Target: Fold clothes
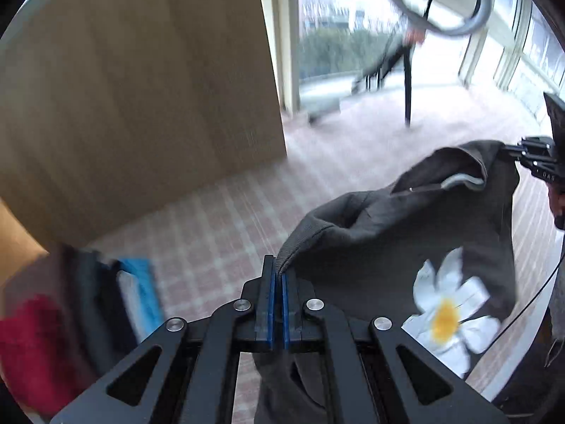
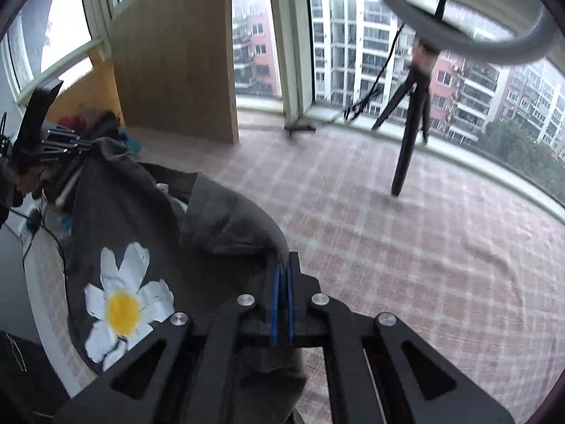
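Left wrist view sits just behind the left gripper (image 1: 279, 275), looking forward and slightly down over the checked cloth (image 1: 219, 219) toward a wood panel (image 1: 141, 88) and window. Right wrist view sits likewise behind the right gripper (image 2: 284, 275), facing the windows. Both are very near the dark garment (image 1: 406, 233). Shared: garment, daisy print (image 2: 122, 304), tripod (image 2: 409, 134), each other's gripper.

Setting: a room in a high-rise flat. Indicators: a curved wall of tall windows (image 2: 353, 42) facing apartment blocks (image 2: 469, 84); a checked cloth (image 2: 406, 240) covering the work surface; a ring light (image 2: 469, 10) on a tripod (image 2: 409, 130); a stack of clothes (image 1: 53, 328).
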### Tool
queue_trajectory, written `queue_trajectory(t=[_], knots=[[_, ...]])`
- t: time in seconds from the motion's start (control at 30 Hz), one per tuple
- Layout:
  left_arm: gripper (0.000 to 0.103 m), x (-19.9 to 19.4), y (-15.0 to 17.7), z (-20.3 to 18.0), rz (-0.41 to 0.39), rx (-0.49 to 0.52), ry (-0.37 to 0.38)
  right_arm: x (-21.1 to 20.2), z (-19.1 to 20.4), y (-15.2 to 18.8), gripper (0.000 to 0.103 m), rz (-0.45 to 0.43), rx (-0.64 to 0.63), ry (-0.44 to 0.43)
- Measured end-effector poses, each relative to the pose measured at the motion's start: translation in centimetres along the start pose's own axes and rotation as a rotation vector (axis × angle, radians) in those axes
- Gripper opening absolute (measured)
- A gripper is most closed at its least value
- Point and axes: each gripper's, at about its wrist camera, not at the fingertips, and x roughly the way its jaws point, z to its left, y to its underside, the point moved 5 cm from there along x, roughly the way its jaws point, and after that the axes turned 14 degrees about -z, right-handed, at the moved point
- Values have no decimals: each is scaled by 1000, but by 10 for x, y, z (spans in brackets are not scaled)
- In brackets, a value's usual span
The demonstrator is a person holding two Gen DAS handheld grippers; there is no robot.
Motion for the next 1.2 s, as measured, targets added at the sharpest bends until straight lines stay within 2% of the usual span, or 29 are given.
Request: queue_trajectory(t=[0.17,0.23,0.33,0.5,0.67,0.77,0.93,1.03,1.2], knots=[[2,-140,-95,1,-274,28,-139,-74,7,-81,3,-186,-33,75],[2,-196,-130,-2,-353,42,-183,-104,10,-114,3,-260,-46,105],[3,-277,-169,-11,-453,118,-268,-149,14,-162,3,-371,-65,150],[3,-393,-203,-36,-632,183,-393,-227,22,-243,3,-557,-98,226],[3,-472,-212,-62,-755,220,-483,-284,45,-268,3,-632,-137,247],[3,-505,-209,-74,-806,235,-506,-313,59,-278,3,-667,-161,253],[3,-535,-210,-74,-855,234,-532,-328,73,-277,3,-682,-189,244],[3,-534,-212,-68,-858,235,-542,-318,68,-274,3,-656,-186,236],[3,-484,-220,-57,-797,236,-528,-302,60,-268,3,-613,-181,222]])
